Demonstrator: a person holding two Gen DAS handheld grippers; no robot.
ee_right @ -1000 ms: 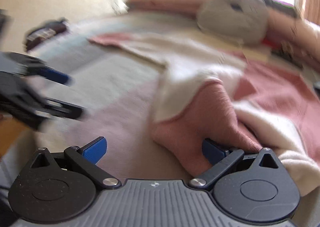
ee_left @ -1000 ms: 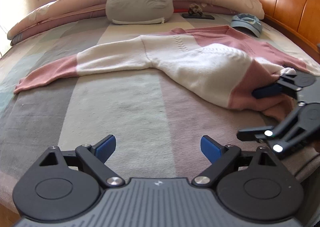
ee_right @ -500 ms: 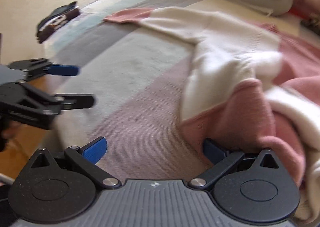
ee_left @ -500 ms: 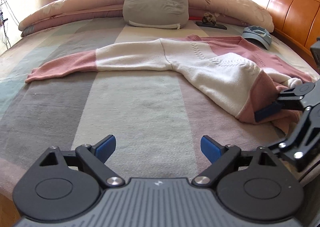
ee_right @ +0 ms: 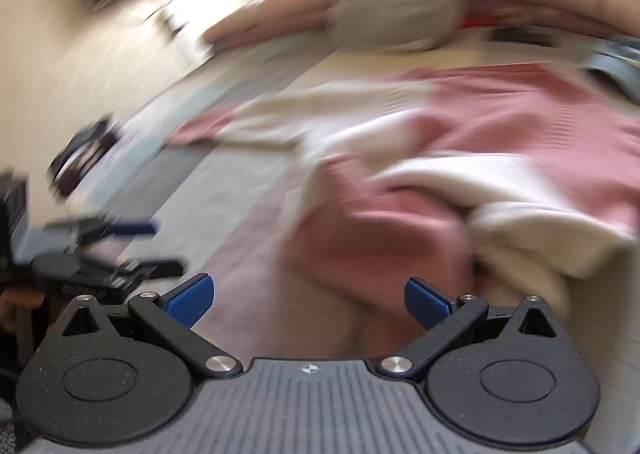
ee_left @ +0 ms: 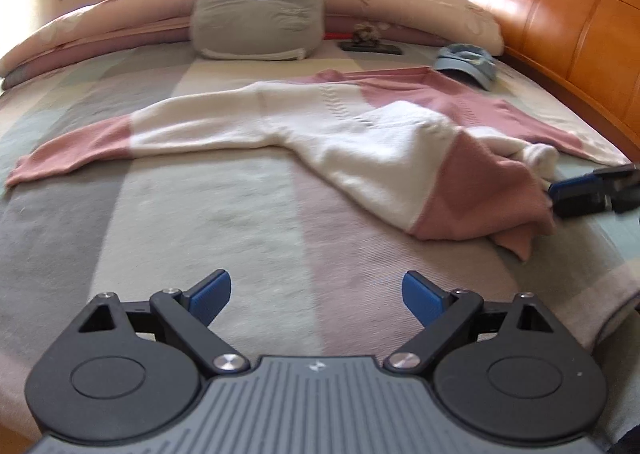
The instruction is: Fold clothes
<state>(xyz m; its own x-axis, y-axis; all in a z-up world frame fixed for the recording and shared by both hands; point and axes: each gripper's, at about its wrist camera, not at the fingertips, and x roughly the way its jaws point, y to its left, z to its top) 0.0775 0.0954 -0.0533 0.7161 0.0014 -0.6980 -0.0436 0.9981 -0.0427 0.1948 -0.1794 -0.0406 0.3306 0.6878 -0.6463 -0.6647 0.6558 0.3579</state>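
- Sweater: pink and white, lying across the middle of the bed. One sleeve is stretching out flat toward the left; the right side is lying bunched and doubled over near the bed's right edge.
- Left tongs: hanging over the near edge of the bed with fingers spread wide, nothing between them, well short of the sweater.
- Right tongs: fingers spread, gripping nothing. The bunched pink fold is lying just ahead of them; whether the right pad is touching cloth cannot be told through the blur.
- In the left wrist view the right tongs are showing only as a blue tip and black linkage at the frame's right edge, just beside the pink fold; the rest is being cut off.
- The right wrist view is smearing heavily; the left tongs are appearing there as a dark streaked shape at far left.
- Grey cushion: leaning against the pillows at the far side.
- Blue cap: sitting just beyond the sweater, near the wooden headboard.
- A small dark object beside the cushion is too small to identify.
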